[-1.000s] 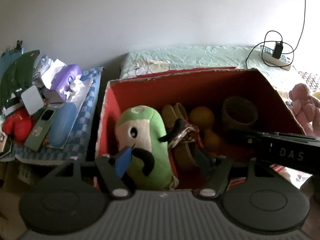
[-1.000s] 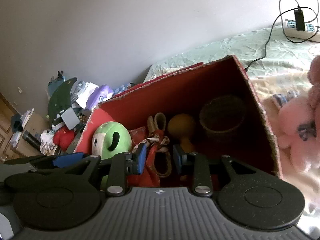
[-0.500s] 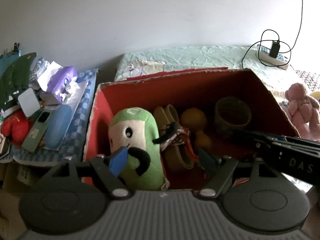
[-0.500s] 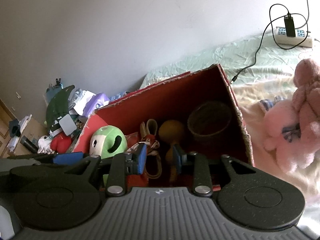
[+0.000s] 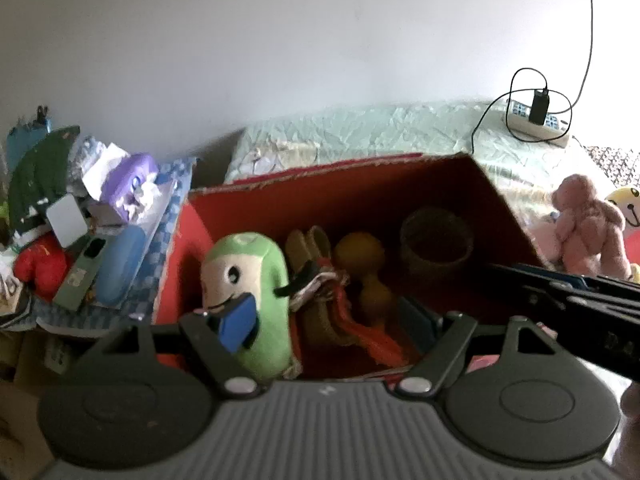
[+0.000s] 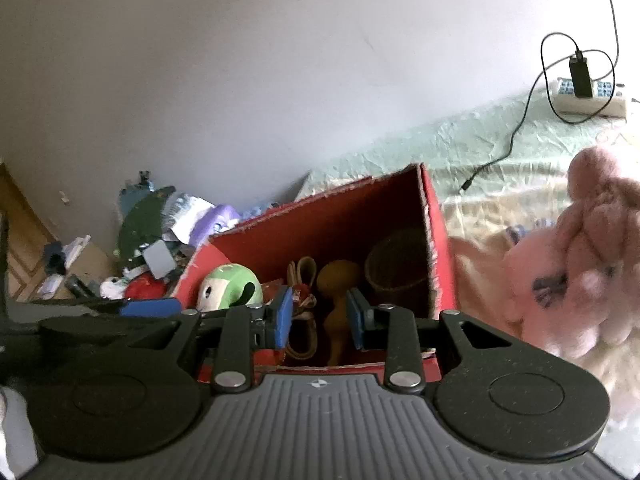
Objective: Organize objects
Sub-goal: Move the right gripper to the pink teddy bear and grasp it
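Toys fill the red box on the bed in the left wrist view: green plush against its left wall, yellow toy mid-box, brown cup toward the right wall. Left tool hangs spread and empty above them. Pink plush sits outside, right of the box.

Right wrist view: right tool stands narrowly parted, pinching nothing, over the box's near edge.

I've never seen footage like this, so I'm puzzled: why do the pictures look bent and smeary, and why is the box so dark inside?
Left wrist view: fisheye bows the pale green bedspread; the red cardboard box interior sits in shadow; slight motion smear. Right wrist view: corners vignette black; the pink plush toy at the right edge is blurred and washed out.
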Demonstrator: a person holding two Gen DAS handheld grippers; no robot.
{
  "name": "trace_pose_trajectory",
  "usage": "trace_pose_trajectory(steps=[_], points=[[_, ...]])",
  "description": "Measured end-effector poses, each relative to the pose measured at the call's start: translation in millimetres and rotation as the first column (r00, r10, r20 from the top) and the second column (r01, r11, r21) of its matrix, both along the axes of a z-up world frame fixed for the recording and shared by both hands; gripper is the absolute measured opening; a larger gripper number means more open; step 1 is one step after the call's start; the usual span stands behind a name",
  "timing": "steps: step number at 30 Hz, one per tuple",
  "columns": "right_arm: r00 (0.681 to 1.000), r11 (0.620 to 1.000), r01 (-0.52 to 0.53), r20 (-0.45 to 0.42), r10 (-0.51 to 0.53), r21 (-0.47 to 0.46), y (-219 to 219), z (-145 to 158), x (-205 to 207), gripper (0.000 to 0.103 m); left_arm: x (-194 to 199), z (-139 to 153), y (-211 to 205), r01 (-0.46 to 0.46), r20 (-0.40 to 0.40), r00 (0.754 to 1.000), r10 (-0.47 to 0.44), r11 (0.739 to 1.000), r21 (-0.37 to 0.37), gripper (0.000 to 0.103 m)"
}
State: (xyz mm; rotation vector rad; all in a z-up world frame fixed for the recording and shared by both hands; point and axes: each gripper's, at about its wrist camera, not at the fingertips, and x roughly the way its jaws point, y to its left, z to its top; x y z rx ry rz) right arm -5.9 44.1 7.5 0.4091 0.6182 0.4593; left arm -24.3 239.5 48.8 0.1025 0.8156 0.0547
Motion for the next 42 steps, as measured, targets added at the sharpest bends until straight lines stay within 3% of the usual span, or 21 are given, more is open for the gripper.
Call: trace_pose_trajectory(steps=[9,14,18,23,30,37,42], points=[[0.999,0.999,0.038,0.020,-0.038,0.012,-79,5,-18,0.032,-1,17,-72,0.074,0.046,0.996,-0.072,0.996,-0.040,0.081],[0.991,0.991,0.132,-0.026,-0.131,0.033,-134,-2,-21,0.033,5,15,-122,0.144,0.039,0.989,-0.142,0.987,-0.068,0.081],[0.977,0.978,0.203,-0.073,-0.198,0.054,-171,-11,-20,0.044,7,13,-160,0.203,0.048,0.979,-0.200,0.976,-0.080,0.082],[0.967,0.968,0.239,-0.113,-0.231,0.071,-199,-18,-18,0.045,20,0,-197,0.254,0.036,0.967,-0.252,0.961,-0.108,0.087],[0.956,0.959,0.261,-0.167,-0.241,0.110,-227,-27,-3,0.051,48,-27,-222,0.283,-0.013,0.957,-0.290,0.943,-0.177,0.091],[0.954,0.953,0.243,-0.224,-0.201,0.182,-233,-35,30,0.055,76,-51,-217,0.225,-0.088,0.961,-0.261,0.929,-0.293,0.092],[0.957,0.961,0.209,-0.242,-0.163,0.182,-225,-41,50,0.056,86,-62,-219,0.221,-0.109,0.958,-0.264,0.927,-0.304,0.092]])
